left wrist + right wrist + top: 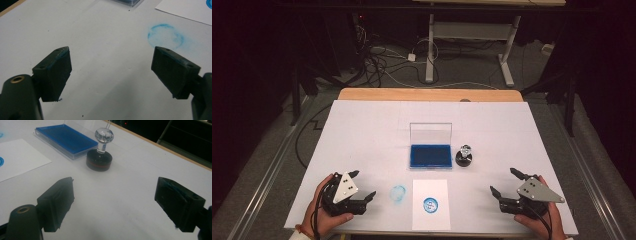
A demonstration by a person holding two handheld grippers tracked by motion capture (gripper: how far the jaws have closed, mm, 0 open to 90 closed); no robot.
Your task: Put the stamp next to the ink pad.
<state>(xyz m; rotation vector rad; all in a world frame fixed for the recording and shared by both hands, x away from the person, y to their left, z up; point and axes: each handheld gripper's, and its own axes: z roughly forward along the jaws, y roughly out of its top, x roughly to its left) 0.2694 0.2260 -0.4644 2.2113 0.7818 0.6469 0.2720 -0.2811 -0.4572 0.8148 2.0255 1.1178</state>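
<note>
while both tongs gape empty, the stamp [463, 156] stands well ahead of the right tongs [503, 183].

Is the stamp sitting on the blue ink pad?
No, the stamp stands upright on the table, just beside the blue ink pad.

Ink pad [128, 2] cut by top edge; stamp print [430, 204] design unreadable

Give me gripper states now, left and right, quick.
Left gripper: open, holding nothing, beside a faint blue ring smudge.
Right gripper: open, holding nothing, short of the round black crystal-knobbed stamp.
</note>
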